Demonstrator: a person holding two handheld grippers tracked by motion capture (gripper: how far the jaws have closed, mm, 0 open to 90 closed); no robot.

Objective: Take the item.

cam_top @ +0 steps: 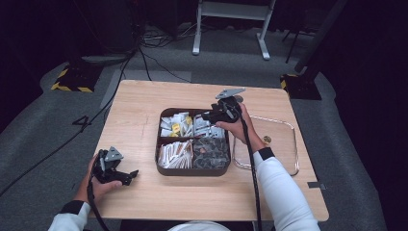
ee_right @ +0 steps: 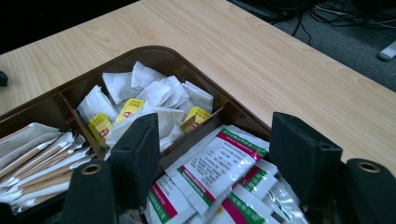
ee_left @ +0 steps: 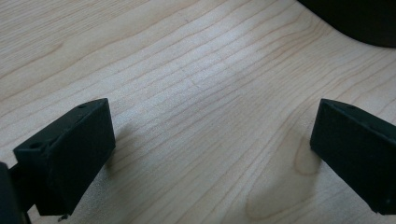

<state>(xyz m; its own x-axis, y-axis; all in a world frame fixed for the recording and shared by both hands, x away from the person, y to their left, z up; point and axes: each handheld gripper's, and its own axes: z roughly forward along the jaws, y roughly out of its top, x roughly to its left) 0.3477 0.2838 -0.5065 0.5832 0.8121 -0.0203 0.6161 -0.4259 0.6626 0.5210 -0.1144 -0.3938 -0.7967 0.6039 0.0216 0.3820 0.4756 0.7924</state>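
The right gripper (ee_right: pixel 215 158) sits closest to its own camera, its 2 blocky matte-black fingers (ee_right: pixel 135 158) spread wide with nothing between them, above the glossy white sachets (ee_right: pixel 219 163) printed with green and magenta bands. These lie in the compartment of the brown tray (cam_top: pixel 193 172) that in the high view is toward 1 o'clock. The next compartment, toward 11 o'clock, holds soft, crinkled white tea bags (ee_right: pixel 154 93) with yellow paper tags. At 7 o'clock lie slim paper stick packets (cam_top: pixel 174 155), and at 5 o'clock small dark pieces (cam_top: pixel 210 153). The tray is a rounded rectangle with thin dividers, resting mid-worktop (cam_top: pixel 139 110) on pale wood grain. Just beside it at 3 o'clock is a clear glass dish (cam_top: pixel 288 144). The left gripper (cam_top: pixel 114 169) rests at 8 o'clock, fingers wide over bare wood.
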